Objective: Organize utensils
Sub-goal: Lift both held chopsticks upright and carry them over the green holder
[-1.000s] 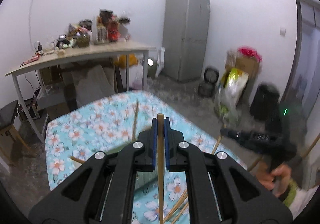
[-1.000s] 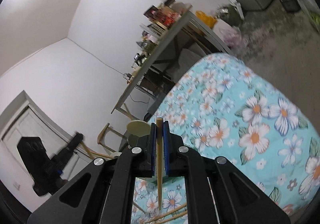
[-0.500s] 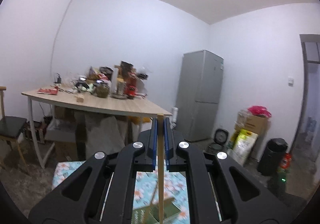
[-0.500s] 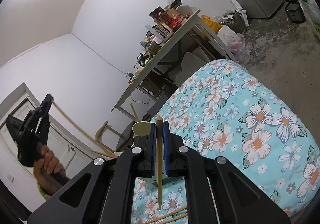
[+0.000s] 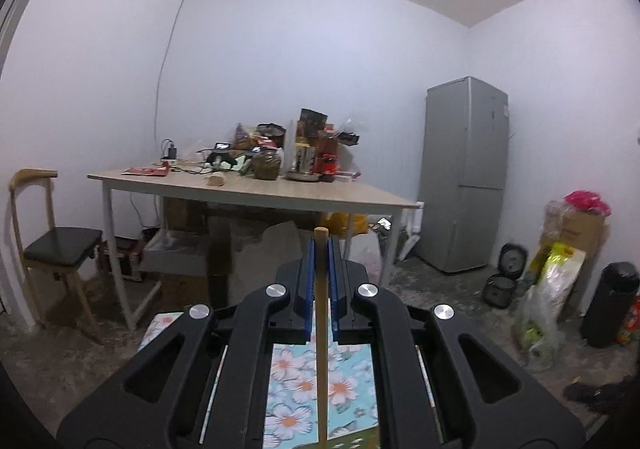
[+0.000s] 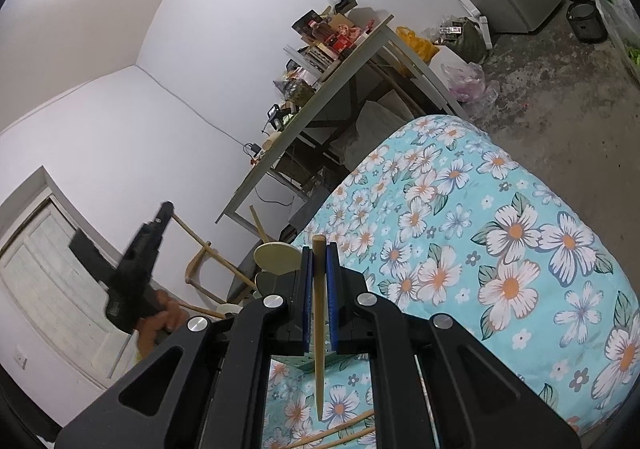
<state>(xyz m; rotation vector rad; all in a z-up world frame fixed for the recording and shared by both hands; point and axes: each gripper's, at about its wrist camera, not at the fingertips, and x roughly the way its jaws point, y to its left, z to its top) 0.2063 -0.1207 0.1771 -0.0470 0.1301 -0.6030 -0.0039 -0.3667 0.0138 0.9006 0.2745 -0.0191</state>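
My left gripper (image 5: 320,245) is shut on a wooden chopstick (image 5: 320,349) that runs straight back between its blue pads. It points almost level across the room, above the floral cloth (image 5: 304,381). In the right wrist view my right gripper (image 6: 319,249) is shut on another wooden chopstick (image 6: 319,329), whose pointed end hangs over the floral cloth (image 6: 500,249). Two or three loose chopsticks (image 6: 344,429) lie on the cloth below it. The left gripper (image 6: 132,281) shows at the left of that view, held up in a hand.
A pale round disc (image 6: 278,259) and an upright wooden stick (image 6: 260,225) stand just behind the right fingers. Beyond the cloth are a cluttered wooden table (image 5: 256,193), a chair (image 5: 60,245), a grey fridge (image 5: 464,177), and bags and a black bin (image 5: 612,305) on the floor.
The left gripper has swung up from the floral cloth to face the room, keeping its chopstick. In the right wrist view it has moved across the left side. The right gripper has stayed still.
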